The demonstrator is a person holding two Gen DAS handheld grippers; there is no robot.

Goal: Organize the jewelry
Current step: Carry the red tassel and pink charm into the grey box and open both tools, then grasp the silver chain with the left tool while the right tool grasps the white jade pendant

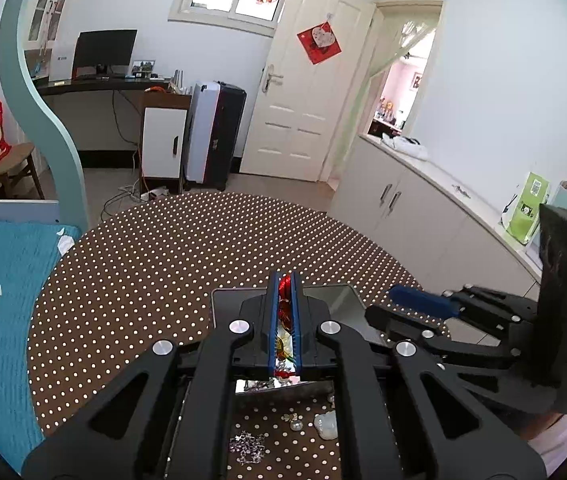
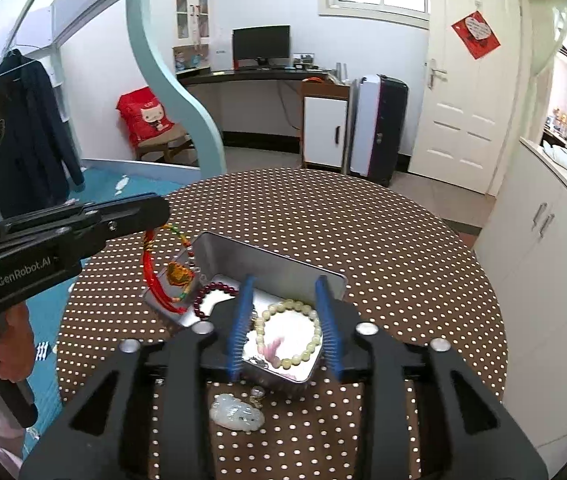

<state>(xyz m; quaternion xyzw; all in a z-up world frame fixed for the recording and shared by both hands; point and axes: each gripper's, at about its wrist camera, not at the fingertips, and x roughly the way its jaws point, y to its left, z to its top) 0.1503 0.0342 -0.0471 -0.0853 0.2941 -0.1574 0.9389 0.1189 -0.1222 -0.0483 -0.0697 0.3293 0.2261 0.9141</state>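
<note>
The left gripper [image 1: 284, 320] has its fingers narrowed onto a red cord bracelet [image 2: 159, 272], which dangles above the near-left edge of the open metal tin [image 2: 267, 260], probably so it can drop inside. The right gripper [image 2: 285, 328] hovers over the tin with fingers wide, holding nothing. The tin already contains a pale bead bracelet [image 2: 288, 332] and a dark red bead bracelet [image 2: 213, 294]. A jade pendant [image 2: 236, 411] waits on the tabletop [image 2: 383, 240] just in front.

left gripper [image 1: 284, 312] body hides most of the metal tin [image 1: 337, 295]; silver chain [image 1: 248, 445] links too blurred to make out
</note>
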